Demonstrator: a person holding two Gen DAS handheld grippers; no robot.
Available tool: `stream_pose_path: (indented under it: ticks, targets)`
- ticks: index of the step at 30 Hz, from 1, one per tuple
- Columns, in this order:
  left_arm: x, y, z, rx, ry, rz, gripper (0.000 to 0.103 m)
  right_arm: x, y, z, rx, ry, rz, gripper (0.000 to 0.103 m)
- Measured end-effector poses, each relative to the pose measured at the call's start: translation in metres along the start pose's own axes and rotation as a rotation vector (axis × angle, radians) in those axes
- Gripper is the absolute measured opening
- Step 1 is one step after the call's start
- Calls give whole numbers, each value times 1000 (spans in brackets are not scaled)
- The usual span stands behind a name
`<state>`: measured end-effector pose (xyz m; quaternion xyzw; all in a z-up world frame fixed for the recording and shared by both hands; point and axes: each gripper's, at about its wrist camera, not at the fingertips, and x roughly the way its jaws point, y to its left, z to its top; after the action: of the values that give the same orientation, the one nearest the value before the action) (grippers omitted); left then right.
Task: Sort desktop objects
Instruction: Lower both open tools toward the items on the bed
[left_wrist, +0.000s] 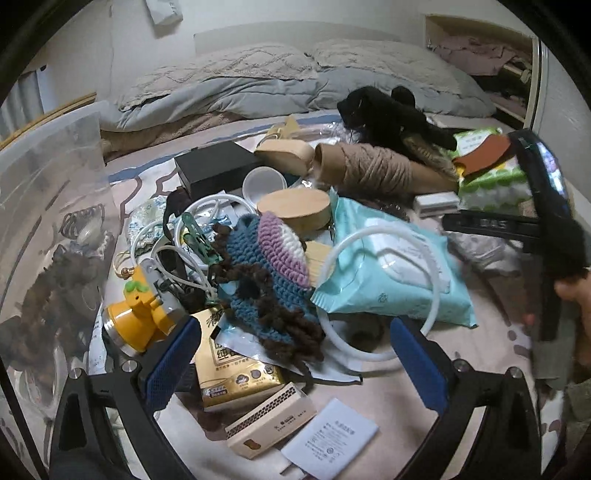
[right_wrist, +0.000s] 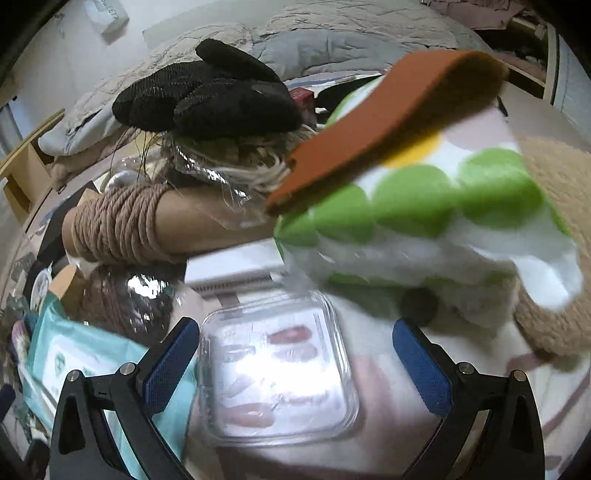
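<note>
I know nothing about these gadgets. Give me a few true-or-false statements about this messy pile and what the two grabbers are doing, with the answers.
1. The right gripper is open above a clear plastic case. True.
2. The left gripper is clamped on the yellow gadget. False: its fingers are spread and hold nothing; the gadget lies to their left.
3. Rope is wound around a cardboard tube. True.
4. The teal wipes pack sits inside the clear bin. False: it lies in the pile, with a white ring over it.
5. A crocheted blue and purple piece lies in the pile. True.
</note>
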<state>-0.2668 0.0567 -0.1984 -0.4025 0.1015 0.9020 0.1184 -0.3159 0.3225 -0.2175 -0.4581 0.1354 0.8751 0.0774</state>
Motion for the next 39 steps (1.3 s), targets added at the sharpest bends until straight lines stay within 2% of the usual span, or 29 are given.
stream_pose_path:
  ticks: [2, 7, 10, 12, 16, 19, 26, 36, 39]
  targets:
    - [5, -3, -1, 19, 4, 26, 103, -5, -5, -5, 8, 4, -7, 103]
    - [18, 0, -2, 57, 34, 182, 103, -16, -15, -18, 8, 22, -16, 103]
    - [21, 13, -7, 42, 66, 239, 103, -20, -17, -25, -8, 32, -37, 103]
    - [20, 24, -13, 13, 91, 240, 103, -22, -14, -30, -19, 35, -55, 103]
    - [15, 39, -22, -37, 144, 198, 103, -28, -15, -42, -44, 40, -76, 103]
    - [13, 39, -32, -35, 164, 219, 103, -34, -19, -49, -55, 48, -79, 103]
    - [4, 54, -59, -100, 213, 279, 103, -51, -30, -70, -91, 57, -93, 103]
    - [-26, 75, -101, -258, 261, 255, 103, -73, -42, -101, -135, 49, -88, 103]
    - [-36, 71, -108, -293, 266, 271, 103, -77, -42, -108, -147, 39, -80, 103]
